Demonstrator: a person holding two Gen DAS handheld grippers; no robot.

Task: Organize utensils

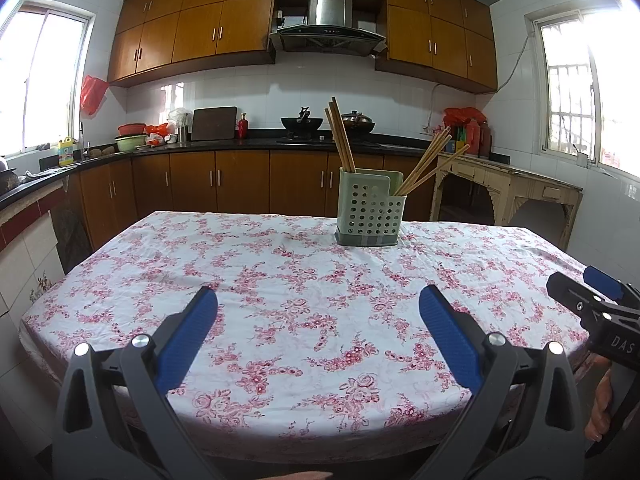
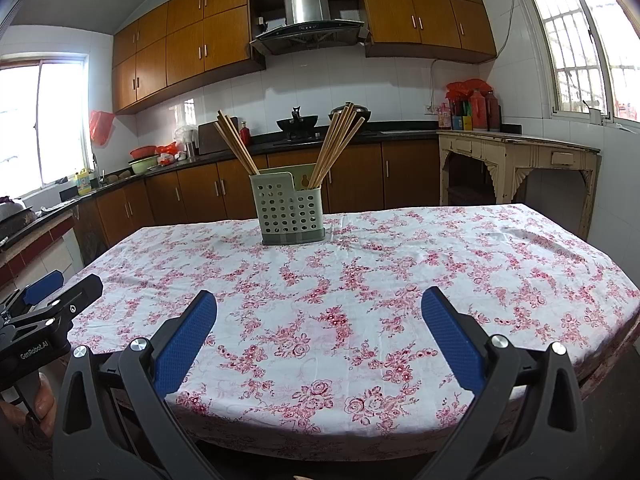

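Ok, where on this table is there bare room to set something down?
Nearly everywhere. The floral tablecloth lies bare between both open grippers, left gripper and right gripper, and the green utensil holder, and to either side of it. The only crowded spot is that holder, with chopsticks fanning out above.

I stand at a table (image 1: 280, 360) under a white cloth with pink flowers. Ahead of me brown wall cabinets (image 1: 180, 36) hang on white tiles (image 1: 240, 92) either side of a steel hood (image 1: 330, 20). A dark counter (image 1: 224, 145) runs over brown base cabinets (image 1: 240, 180), with a wok (image 1: 302, 122) on the stove. A worn cream side table (image 1: 508, 184) stands at my right. Bright daylight pours through windows (image 1: 44, 80) on both sides.
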